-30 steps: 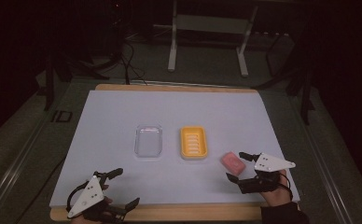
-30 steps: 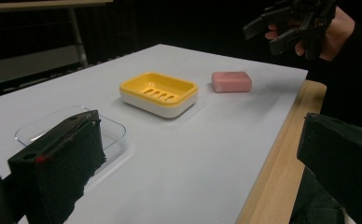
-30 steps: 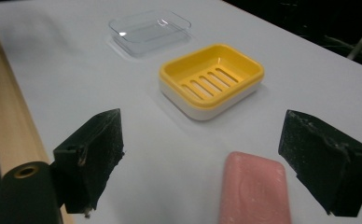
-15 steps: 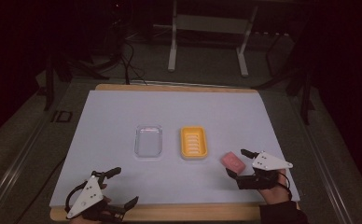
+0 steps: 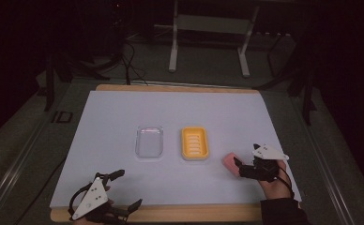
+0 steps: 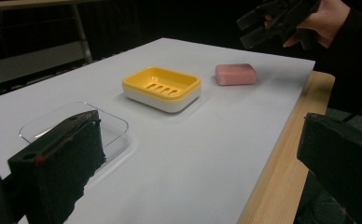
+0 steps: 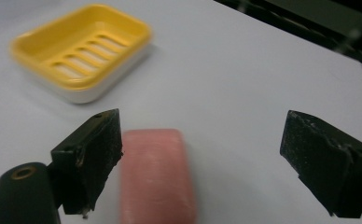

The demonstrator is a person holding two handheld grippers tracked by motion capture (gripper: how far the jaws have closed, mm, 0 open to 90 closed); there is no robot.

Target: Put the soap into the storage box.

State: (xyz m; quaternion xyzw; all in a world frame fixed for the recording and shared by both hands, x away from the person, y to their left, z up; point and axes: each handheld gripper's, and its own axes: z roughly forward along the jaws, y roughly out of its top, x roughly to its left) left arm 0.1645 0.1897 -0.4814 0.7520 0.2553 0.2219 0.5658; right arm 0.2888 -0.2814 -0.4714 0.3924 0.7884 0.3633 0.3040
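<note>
Pink soap bar blurs and runs off the bottom edge in the right gripper view; clear tray sits partly hidden behind the left claw; yellow soap dish looks soft.

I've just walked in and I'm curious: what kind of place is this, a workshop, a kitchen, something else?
Probably a lab or test room, not a kitchen. A table under a plain white sheet stands in a dark room with cables and metal stand legs behind; on it lie a yellow soap dish, a pink soap bar and a clear tray.
</note>
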